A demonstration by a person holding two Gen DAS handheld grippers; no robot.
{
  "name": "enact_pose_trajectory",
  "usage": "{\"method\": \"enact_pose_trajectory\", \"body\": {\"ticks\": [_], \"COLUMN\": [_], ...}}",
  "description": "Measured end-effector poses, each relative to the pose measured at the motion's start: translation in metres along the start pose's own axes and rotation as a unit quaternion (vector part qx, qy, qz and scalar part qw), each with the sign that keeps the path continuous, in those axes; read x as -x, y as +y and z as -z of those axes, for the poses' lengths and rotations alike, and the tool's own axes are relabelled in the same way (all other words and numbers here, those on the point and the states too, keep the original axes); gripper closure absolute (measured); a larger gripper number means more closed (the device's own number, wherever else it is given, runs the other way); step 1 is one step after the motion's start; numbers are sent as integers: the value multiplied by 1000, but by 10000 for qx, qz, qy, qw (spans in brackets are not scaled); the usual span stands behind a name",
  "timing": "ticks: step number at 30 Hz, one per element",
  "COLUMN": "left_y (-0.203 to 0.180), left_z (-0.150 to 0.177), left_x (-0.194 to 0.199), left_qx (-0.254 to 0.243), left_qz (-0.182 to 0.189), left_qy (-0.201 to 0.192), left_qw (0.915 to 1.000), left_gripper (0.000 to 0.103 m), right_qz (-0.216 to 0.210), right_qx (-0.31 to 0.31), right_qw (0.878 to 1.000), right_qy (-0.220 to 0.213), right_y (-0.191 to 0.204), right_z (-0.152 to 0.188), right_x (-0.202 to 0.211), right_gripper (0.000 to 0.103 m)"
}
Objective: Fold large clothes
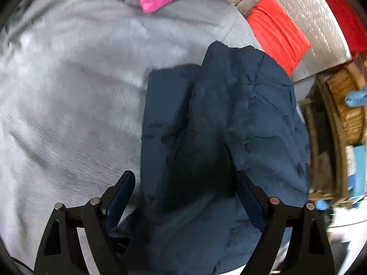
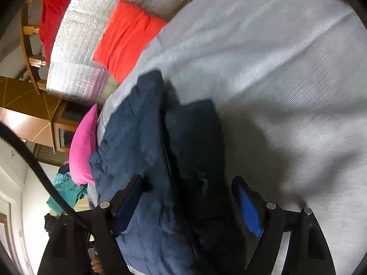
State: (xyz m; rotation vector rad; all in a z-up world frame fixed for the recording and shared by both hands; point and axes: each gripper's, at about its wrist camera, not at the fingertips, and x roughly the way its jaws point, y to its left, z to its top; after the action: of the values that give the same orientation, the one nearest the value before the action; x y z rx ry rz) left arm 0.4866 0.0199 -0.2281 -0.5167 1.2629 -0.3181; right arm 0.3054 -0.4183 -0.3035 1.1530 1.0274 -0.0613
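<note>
I see the navy garment point(image 1: 220, 123) lying partly folded and rumpled on the grey bed sheet point(image 1: 68, 91). My left tool point(image 1: 185, 178) is spread wide, its fingers on either side of the cloth. My right tool point(image 2: 187, 183) is spread wide too, straddling the same garment point(image 2: 160, 160). A pink pillow point(image 2: 83, 146) sits just beside the garment, a red one point(image 1: 277, 32) farther off.

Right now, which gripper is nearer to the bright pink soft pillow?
Right. The right gripper is beside the pink pillow; the left gripper faces it across the grey sheet.
</note>
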Motion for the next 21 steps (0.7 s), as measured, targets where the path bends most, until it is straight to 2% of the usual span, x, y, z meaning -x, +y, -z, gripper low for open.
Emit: {"method": "enact_pose_trajectory", "body": {"ticks": [2,3,6,8,12,14,15,16,17,20,21], "left_y": [6,9,6,4,3,4,4,6,9,12,10], "left_z": [-1,-1,-2,-3,-3,3,5,8,10,19,24], "left_x": [-4,-4,2,4,8,9,6,3,3,12,18], "left_qx": [137,237,221,126,158,150,167,220,315,436,391], "left_qz": [213,335,515,452,434,323,288,222,175,209,195], "left_qy": [96,107,-2,-87,-183,-147,-99,-23,20,1,-51], "left_qw": [9996,9991,9984,9989,9988,9993,9994,9995,9993,9988,9990], "left_gripper": [15,15,32,35,37,37,33,27,26,25,25], "right_qz": [-147,-57,-3,80,134,359,433,351,271,172,164], "right_qx": [24,132,272,513,895,828,727,575,479,344,333], "right_qw": [9998,9999,9996,9983,9945,9950,9959,9974,9982,9986,9986], "right_qy": [164,68,-65,-269,-536,-424,-322,-265,-248,-349,-373], "right_y": [7,13,26,40,62,56,50,43,41,42,40], "right_z": [1,2,5,9,13,11,10,8,7,7,8], "right_x": [-21,-24,-22,-15,-8,-18,-23,-22,-20,-4,1], "right_gripper": [25,30,47,54,55,55,52,51,50,48,43]}}
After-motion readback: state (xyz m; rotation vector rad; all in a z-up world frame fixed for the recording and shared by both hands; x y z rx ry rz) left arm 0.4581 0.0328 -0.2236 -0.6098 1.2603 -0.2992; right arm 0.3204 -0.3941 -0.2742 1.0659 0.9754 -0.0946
